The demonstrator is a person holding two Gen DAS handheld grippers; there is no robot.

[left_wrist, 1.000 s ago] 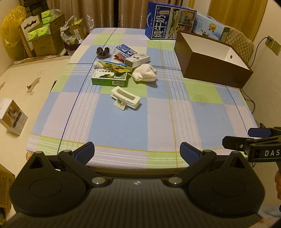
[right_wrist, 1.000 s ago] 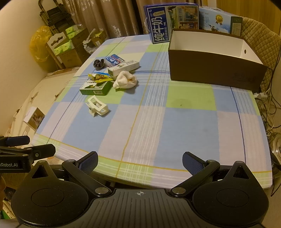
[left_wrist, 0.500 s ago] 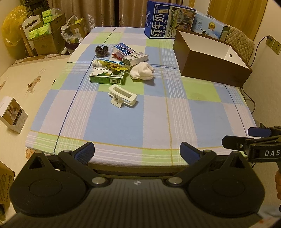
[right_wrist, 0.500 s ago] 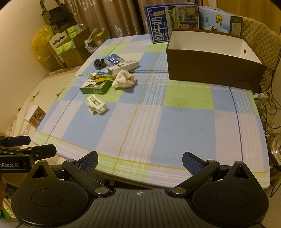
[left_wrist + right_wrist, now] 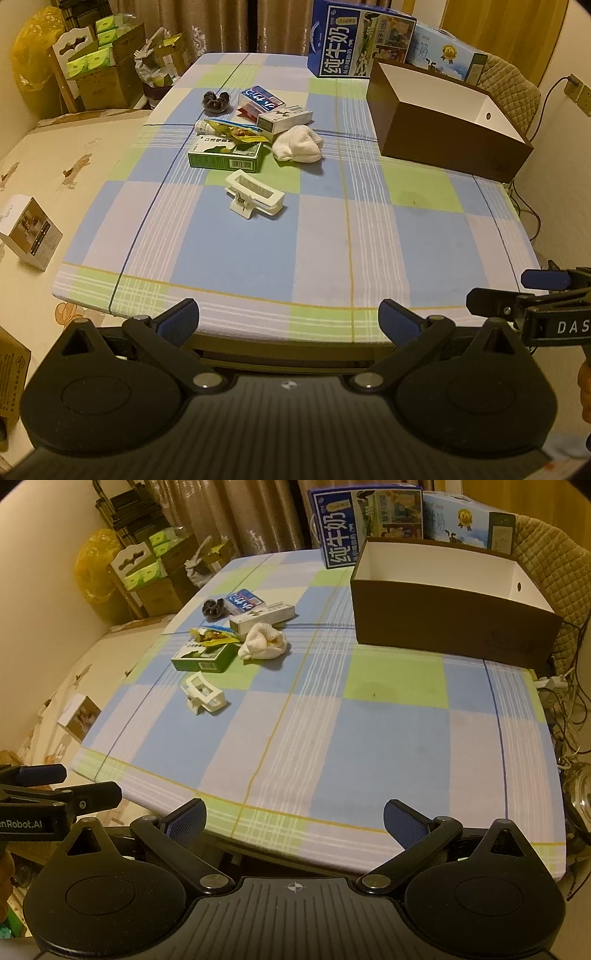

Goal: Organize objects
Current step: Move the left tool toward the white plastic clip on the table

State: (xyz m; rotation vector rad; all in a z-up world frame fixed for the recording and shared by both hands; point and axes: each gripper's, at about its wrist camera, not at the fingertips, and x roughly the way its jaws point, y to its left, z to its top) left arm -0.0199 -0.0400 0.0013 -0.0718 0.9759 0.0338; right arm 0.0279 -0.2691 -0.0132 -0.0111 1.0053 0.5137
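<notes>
Jaws of both left gripper (image 5: 288,319) and right gripper (image 5: 294,816) gape empty, white clip (image 5: 255,194) well ahead.

The blue milk carton box (image 5: 360,38) at the far edge of the table carries large white Chinese characters "纯牛奶". The right gripper (image 5: 535,291), seen from the left wrist view, bears white letters "DAS", cut off at the frame edge. The left gripper (image 5: 55,786), seen from the right wrist view, bears "nRobot.AI", likewise cut off. Print on the small boxes is too small to read.
</notes>
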